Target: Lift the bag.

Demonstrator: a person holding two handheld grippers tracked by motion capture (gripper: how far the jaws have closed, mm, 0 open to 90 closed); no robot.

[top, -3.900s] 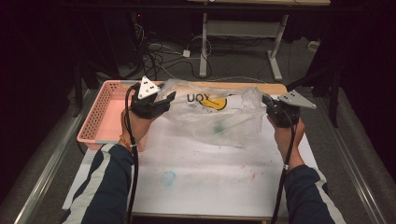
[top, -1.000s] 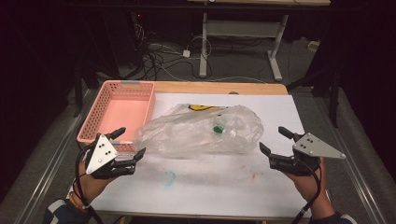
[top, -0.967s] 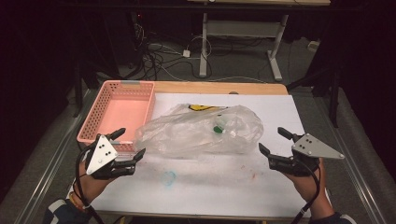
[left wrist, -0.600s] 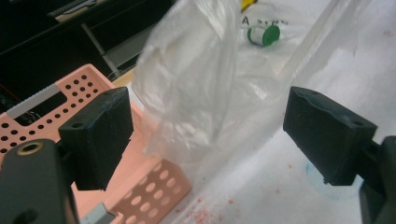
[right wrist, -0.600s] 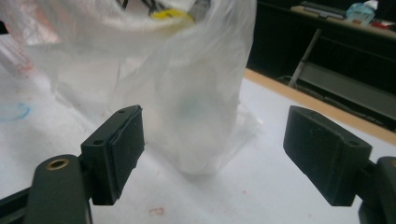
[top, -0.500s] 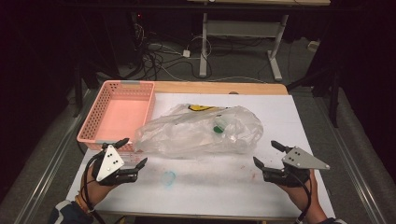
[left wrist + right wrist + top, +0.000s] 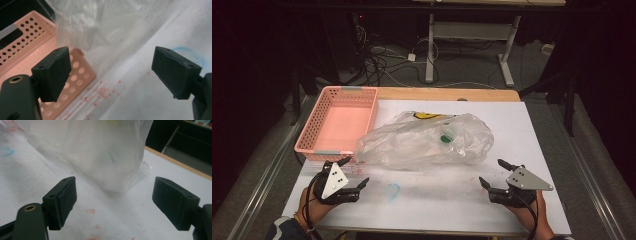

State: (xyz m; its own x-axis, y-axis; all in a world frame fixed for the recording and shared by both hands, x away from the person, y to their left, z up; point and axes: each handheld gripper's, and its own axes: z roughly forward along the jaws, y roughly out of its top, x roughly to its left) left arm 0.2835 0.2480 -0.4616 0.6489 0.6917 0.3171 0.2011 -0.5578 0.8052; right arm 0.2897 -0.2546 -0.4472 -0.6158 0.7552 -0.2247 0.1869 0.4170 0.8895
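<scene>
A clear plastic bag (image 7: 427,140) with a yellow mark and a green cap inside lies crumpled on the white table sheet (image 7: 512,125), next to the pink basket (image 7: 337,120). My left gripper (image 7: 353,172) is held open near the front left edge, short of the bag's left end. In the left gripper view the bag (image 7: 100,22) and the basket corner (image 7: 80,72) lie beyond the gripper (image 7: 115,72). My right gripper (image 7: 493,174) is open at the front right. In the right gripper view the bag (image 7: 105,152) stands just ahead of the gripper (image 7: 115,202). Nothing sits between either pair of jaws.
A faint blue ring mark (image 7: 392,190) is drawn on the sheet between the grippers, with reddish specks (image 7: 100,92) near the basket. The wooden table edge (image 7: 447,93) runs along the back. Dark floor with cables (image 7: 382,60) and desk legs lies beyond.
Both grippers let go of the bag at the back of the table and drew toward the front edge. The bag now lies slumped and free. In the last second both hands moved lower and nearer.
</scene>
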